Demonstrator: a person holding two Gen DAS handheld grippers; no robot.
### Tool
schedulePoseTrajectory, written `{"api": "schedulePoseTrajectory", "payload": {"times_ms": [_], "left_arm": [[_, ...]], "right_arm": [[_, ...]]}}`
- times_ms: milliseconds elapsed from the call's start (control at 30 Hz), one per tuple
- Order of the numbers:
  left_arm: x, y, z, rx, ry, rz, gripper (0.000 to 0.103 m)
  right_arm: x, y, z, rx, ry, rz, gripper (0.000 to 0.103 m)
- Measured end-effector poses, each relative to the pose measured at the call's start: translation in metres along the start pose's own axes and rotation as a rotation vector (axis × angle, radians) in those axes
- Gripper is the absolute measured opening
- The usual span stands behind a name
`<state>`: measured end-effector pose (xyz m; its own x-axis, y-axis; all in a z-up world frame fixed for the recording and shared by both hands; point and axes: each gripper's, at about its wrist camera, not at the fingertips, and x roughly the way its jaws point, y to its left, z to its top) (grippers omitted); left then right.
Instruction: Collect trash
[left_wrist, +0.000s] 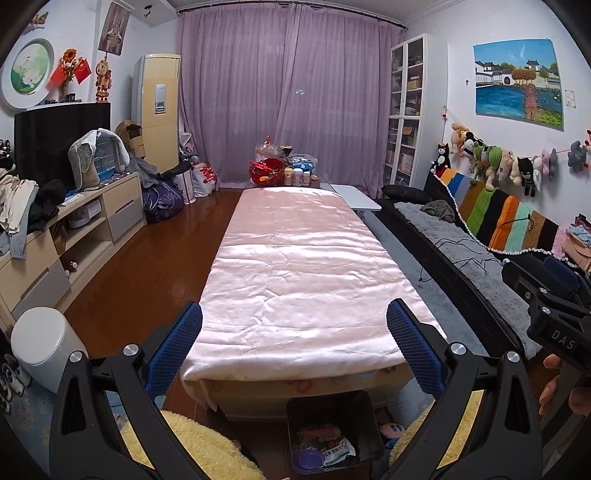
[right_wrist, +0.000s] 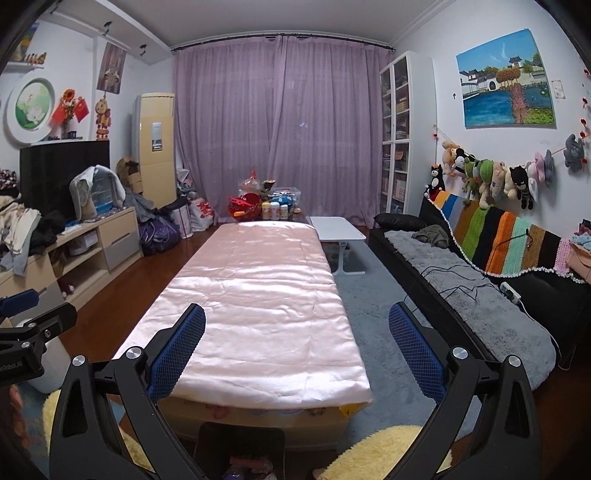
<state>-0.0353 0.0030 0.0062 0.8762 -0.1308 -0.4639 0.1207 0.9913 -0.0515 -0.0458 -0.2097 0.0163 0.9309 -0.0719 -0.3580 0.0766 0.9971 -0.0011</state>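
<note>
While both grippers — left and right — hover with fingers released, the black bin below holds trash.

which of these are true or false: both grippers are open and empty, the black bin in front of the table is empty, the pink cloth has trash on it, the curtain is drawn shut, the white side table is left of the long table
1. Both the left gripper and the right gripper are open and hold nothing. True.
2. The black bin is empty. False: it holds a wrapper and a purple lid.
3. The pink cloth has trash lying on it. False: its surface is bare; bottles and a red basket stand past its far end.
4. The purple curtain is drawn shut. True.
5. The white side table stands left of the long table. False: it is on the right, toward the sofa.
</note>
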Motion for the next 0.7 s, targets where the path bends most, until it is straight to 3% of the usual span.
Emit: {"api": "schedulePoseTrajectory", "payload": {"times_ms": [700], "left_arm": [[-0.007, -0.0031, -0.0002, -0.004, -0.019, -0.012, 0.095]], "right_arm": [[-0.0063, 0.0026, -0.0017, 0.001, 0.001, 0.021, 0.1]]}}
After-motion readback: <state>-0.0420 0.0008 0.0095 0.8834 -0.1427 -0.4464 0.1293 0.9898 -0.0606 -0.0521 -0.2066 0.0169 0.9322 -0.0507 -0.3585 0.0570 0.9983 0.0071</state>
